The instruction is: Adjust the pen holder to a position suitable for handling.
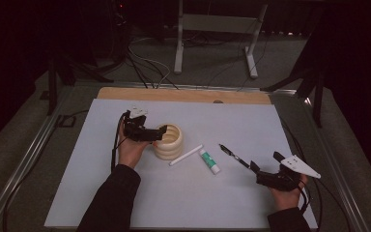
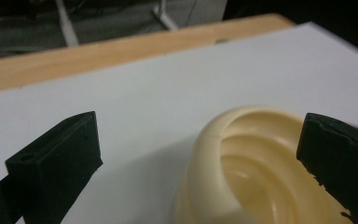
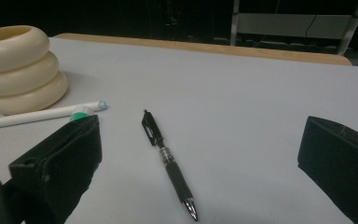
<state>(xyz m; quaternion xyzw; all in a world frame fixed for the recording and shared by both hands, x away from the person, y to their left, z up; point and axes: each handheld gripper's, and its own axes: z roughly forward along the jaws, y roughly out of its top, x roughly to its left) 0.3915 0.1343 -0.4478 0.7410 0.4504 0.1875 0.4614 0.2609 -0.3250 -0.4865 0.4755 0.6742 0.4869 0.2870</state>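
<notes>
Jaws of the right gripper (image 1: 266, 171) stand spread wide with nothing between the pads, low at about four o'clock on the white sheet covering the table (image 1: 232, 208); in the right gripper view a black click pen with a silver tip (image 3: 168, 163) lies on the sheet between and just beyond them, untouched; in the high view that pen (image 1: 233, 155) points from the gripper toward ten o'clock; next, toward the sheet's middle, lies a small white tube with a green band (image 1: 209, 161), and just beside it at nine o'clock a slim white stick-shaped marker (image 1: 186, 155); the marker's far end lies close to the cream ribbed holder shaped like three stacked rings (image 1: 168, 141), which stands upright near the centre; the left gripper (image 1: 157, 134) sits at the holder's nine o'clock side, its jaws released and parted wide, one outside the rim (image 2: 214, 135) and the other over the hollow, neither pad pressing on it; farthest, at twelve o'clock, a bare wooden strip (image 1: 183, 94) edges the sheet.
</notes>
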